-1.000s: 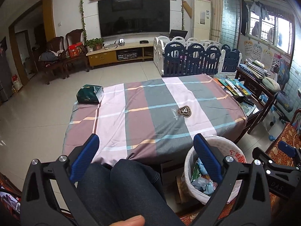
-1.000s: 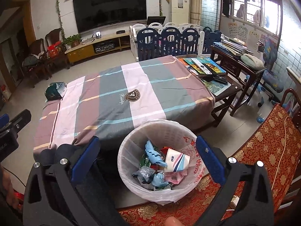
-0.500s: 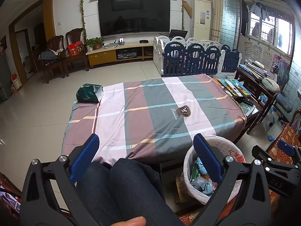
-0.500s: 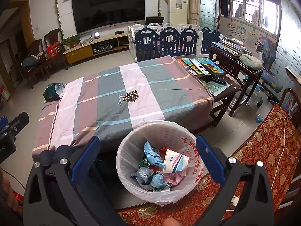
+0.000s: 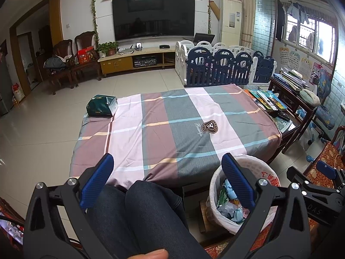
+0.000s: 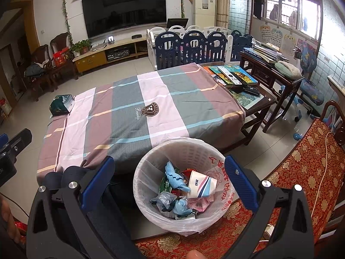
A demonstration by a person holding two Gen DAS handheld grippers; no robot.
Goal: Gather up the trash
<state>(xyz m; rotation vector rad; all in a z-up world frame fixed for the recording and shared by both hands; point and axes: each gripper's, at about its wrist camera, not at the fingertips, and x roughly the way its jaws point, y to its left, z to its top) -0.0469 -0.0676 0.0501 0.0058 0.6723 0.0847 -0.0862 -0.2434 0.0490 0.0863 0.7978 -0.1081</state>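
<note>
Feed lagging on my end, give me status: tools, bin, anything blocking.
Left tool open, empty, over the person's knees. Right tool open, empty, above the lined bin, trash inside. Tablecloth holds only a green pack. Nothing blocking.

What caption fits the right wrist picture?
Open right gripper above a lined trash basket full of wrappers, beside a striped-cloth table.

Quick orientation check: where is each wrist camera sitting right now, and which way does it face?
Left wrist: on the open left gripper, held above the person's dark-jeaned knees, facing across the striped pink-and-grey cloth-covered table toward the wall television.
Right wrist: on the open right gripper, above the white bag-lined trash basket holding crumpled wrappers, facing the same way; knees at lower left.
Shared: table, basket, television, dark green tissue pack, and each view shows the other gripper at its edge.
</note>
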